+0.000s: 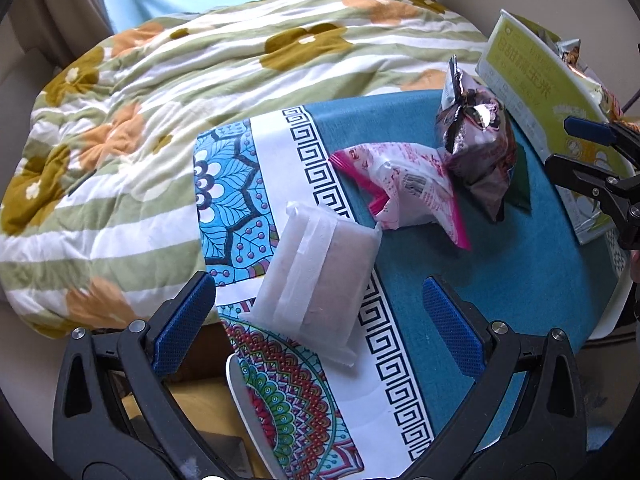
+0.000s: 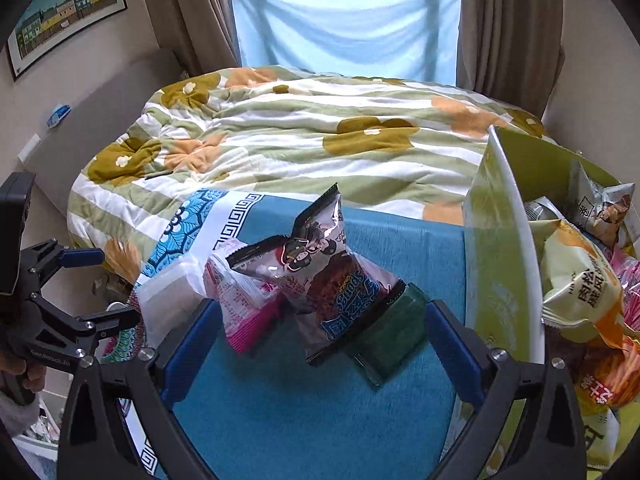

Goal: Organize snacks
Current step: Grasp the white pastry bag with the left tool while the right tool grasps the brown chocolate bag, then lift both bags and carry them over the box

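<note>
On the blue patterned table (image 1: 500,280) lie a frosted white packet (image 1: 320,272), a pink-and-white packet (image 1: 404,188), a dark purple snack bag (image 1: 480,148) and a dark green packet (image 2: 392,332) beneath it. My left gripper (image 1: 320,320) is open, its jaws either side of the white packet's near end. My right gripper (image 2: 324,340) is open around the purple bag (image 2: 320,276) and green packet, not touching. It also shows in the left wrist view (image 1: 576,148). The left gripper shows in the right wrist view (image 2: 104,284).
A green cardboard box (image 2: 496,248) at the table's right holds several snack bags (image 2: 580,280). A bed with a floral quilt (image 2: 300,136) lies behind the table. A brown carton (image 1: 192,380) sits below the table's left edge.
</note>
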Tool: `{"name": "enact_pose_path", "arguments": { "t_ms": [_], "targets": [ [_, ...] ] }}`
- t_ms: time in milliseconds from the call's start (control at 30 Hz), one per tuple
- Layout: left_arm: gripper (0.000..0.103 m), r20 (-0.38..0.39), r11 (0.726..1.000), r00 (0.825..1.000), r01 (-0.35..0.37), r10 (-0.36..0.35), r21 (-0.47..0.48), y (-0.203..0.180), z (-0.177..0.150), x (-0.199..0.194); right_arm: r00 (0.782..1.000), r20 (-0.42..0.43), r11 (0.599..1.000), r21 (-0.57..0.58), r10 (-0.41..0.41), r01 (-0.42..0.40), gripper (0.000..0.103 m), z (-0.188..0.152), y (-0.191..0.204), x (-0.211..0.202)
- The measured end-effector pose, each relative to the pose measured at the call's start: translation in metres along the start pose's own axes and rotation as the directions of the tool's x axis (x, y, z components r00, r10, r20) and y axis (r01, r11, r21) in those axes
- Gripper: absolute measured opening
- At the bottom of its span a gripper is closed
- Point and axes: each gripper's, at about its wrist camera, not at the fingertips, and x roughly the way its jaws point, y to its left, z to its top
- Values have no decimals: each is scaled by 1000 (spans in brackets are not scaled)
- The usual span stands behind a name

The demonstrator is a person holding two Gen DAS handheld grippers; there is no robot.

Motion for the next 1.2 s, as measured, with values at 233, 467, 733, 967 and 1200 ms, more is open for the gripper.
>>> {"name": "enact_pose_path", "arguments": {
  "t_ms": [233,467,733,967,1200],
  "targets": [
    [97,-41,997,998,-35,37,65,0,0,42,998,-50,997,-73,-38,34,100,-2,-3,40],
    [82,-93,995,995,-35,44,96,-3,4,66,996,-79,986,-163,-46,33,100,5,0,66],
    [69,-107,999,994,14,-10,37,-1,10,70,994,-109,974,-228,-25,-1,100,14,1,83],
    [66,-113,1000,994,1,0,9,-2,10,68,991,-135,976,-216,4,-33,97,14,-5,95],
    [65,-120,1000,993,-2,2,3,-1,10,67,991,-131,972,-227,30,-59,72,14,-3,98]
  ]
}}
